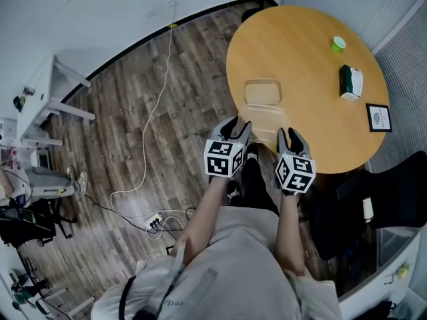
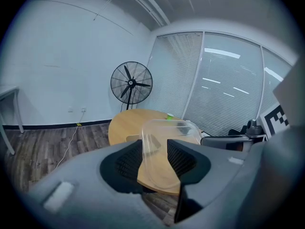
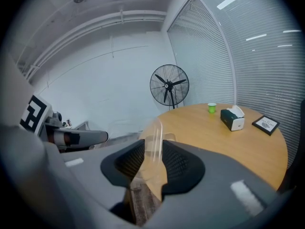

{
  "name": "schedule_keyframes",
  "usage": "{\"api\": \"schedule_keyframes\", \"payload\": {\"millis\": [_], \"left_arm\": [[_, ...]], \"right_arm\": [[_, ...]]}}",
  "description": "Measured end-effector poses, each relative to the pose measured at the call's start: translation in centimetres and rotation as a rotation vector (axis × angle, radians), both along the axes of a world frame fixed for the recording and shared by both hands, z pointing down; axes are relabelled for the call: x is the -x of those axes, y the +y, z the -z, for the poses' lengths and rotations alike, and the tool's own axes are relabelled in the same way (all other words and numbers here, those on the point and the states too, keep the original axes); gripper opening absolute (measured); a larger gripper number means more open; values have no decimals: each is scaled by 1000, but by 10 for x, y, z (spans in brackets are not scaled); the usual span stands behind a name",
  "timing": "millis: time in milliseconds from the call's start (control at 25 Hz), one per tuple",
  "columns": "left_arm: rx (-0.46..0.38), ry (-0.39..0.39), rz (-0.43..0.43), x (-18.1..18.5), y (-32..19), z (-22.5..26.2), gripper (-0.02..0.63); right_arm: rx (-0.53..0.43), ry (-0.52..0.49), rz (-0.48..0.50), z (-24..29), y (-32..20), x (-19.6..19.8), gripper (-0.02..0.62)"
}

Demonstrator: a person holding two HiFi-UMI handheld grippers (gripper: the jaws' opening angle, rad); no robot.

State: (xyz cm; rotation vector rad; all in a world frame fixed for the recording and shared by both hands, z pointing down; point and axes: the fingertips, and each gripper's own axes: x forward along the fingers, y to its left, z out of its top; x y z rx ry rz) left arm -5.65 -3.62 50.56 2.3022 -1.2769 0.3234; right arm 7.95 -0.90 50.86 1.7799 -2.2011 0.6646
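Clear tray [image 1: 266,124], round table [image 1: 313,65], plank floor [image 1: 167,105]

Cool, even light fills the room — bright strips glare on the blinds [image 2: 224,94]. Both gripper views warp into dark, vignetted edges.

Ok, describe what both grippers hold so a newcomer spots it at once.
Start at the round wooden table and go to its near edge, where the left gripper and right gripper face it. Each grips one side of the clear plastic lid; unlike the beige tray beyond, it is see-through.
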Motion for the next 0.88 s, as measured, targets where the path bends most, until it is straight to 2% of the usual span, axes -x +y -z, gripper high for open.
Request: {"api": "schedule_keyframes", "payload": {"millis": [880], "left_arm": [[-32,1,-24,-2,6,13,167]], "right_arm": [[-25,-7,-22,12,6,-3,104]]}}
